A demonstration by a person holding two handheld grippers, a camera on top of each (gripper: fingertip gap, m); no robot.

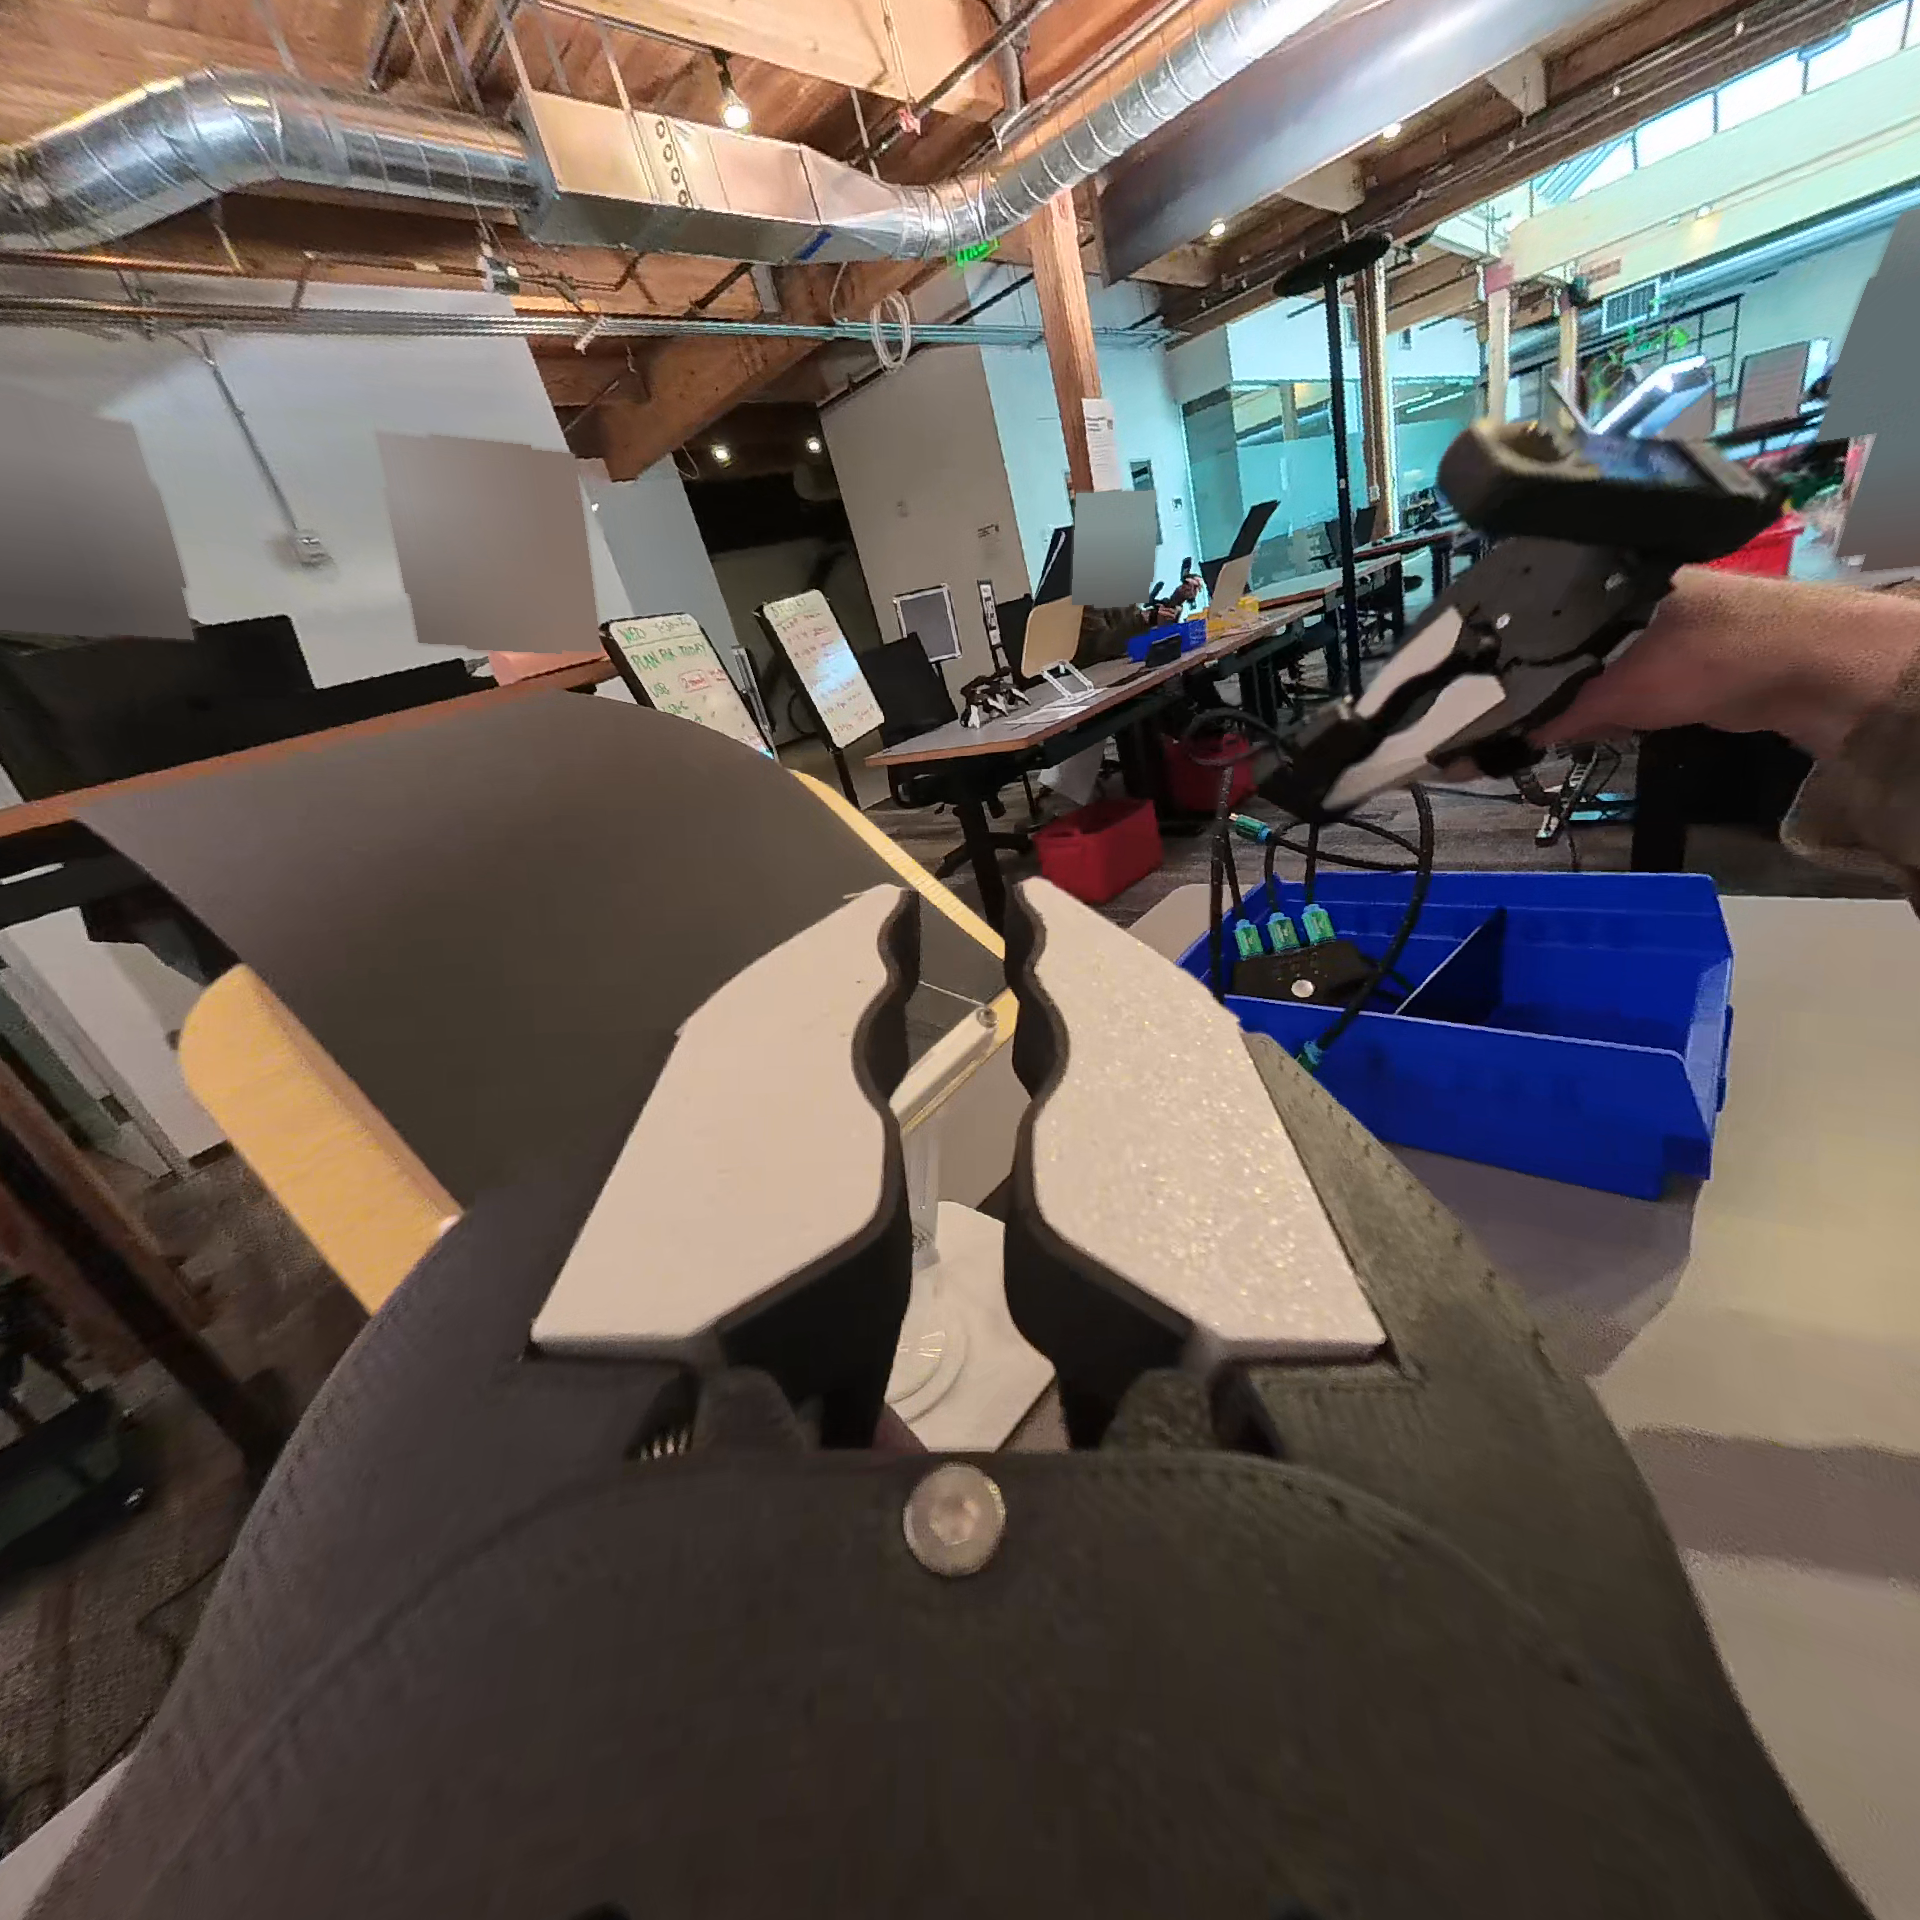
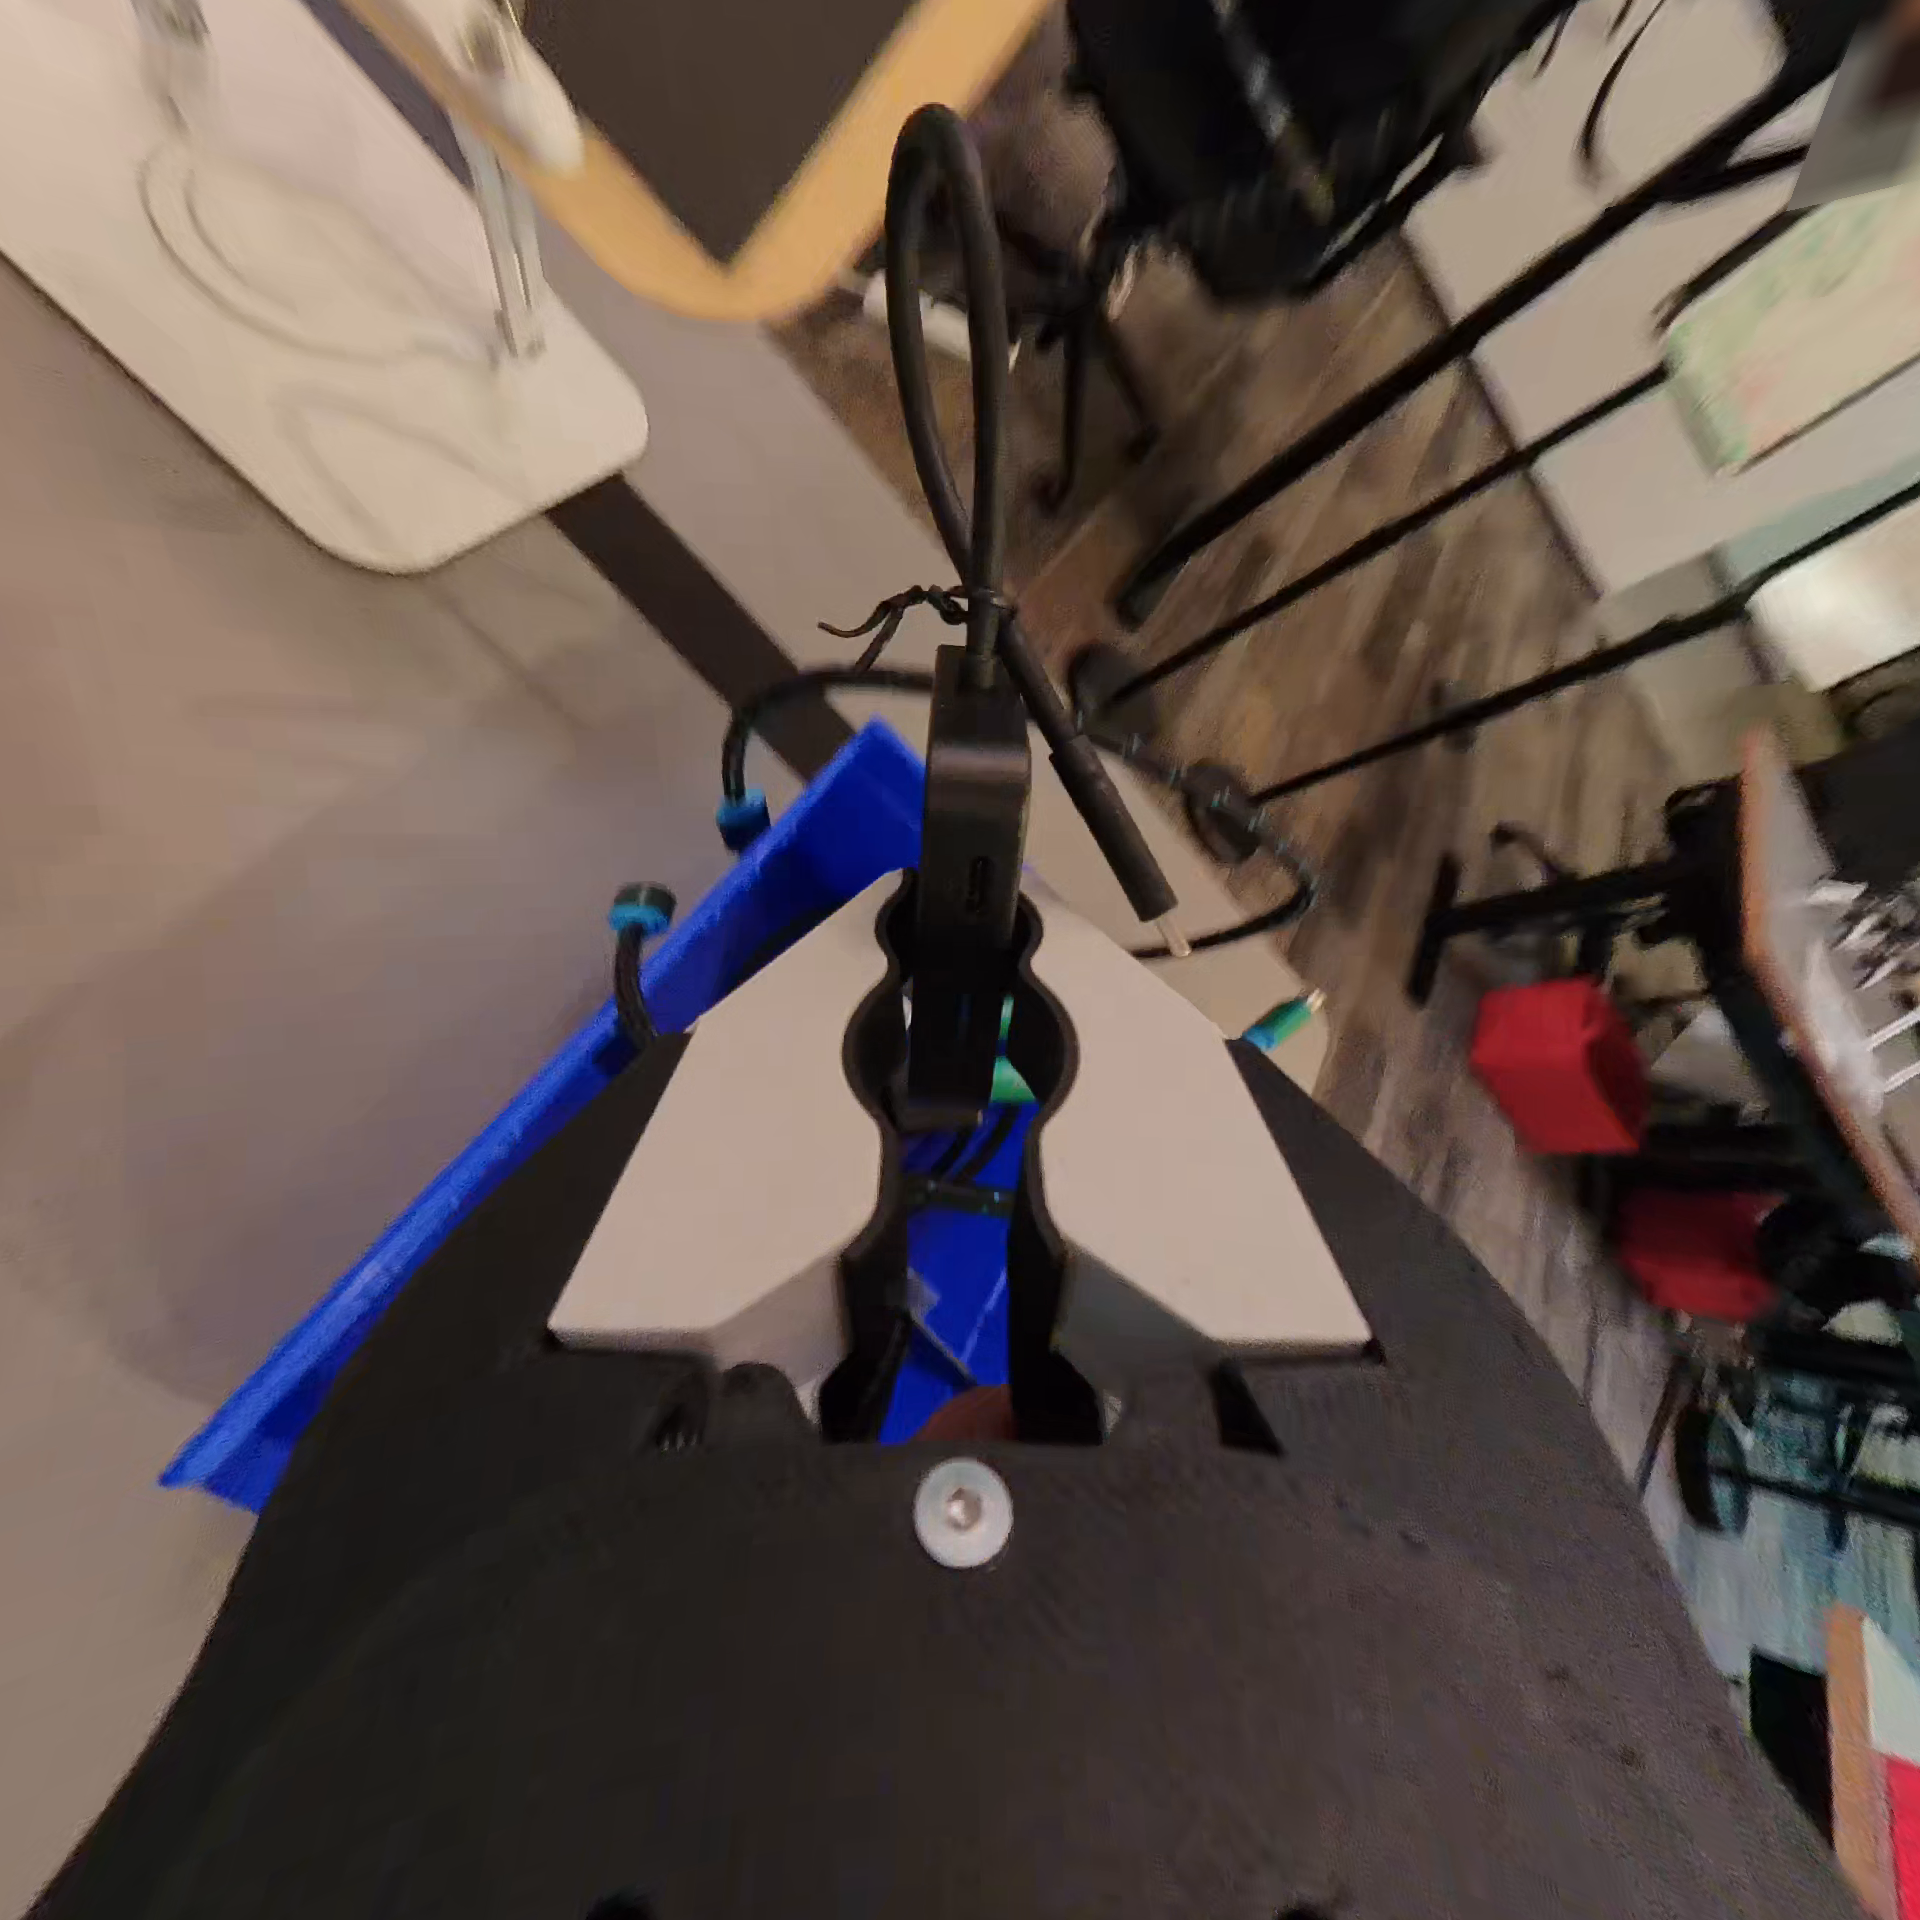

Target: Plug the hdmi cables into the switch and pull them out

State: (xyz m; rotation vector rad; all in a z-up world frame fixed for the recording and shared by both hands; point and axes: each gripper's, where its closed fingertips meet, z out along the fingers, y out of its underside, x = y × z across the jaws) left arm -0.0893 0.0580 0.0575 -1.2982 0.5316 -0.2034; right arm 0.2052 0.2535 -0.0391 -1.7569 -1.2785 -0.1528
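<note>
Right claw (image 2: pixel 961 935) clamped on slim matte-black switch (image 2: pixel 971 831), left claw (image 1: pixel 961 935) parted, empty, glossy blue plastic bin (image 1: pixel 1558 1039)

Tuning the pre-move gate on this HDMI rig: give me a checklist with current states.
1. Right gripper clamped on the black box: ok.
2. Left gripper open, empty: ok.
3. Switch lying in the blue bin, three teal plugs in it: ok.
4. All plugs inserted: not ok, a loose plug hangs outside the bin.
5. Box's tied cable loop clear of the bin cables: cannot tell.
</note>
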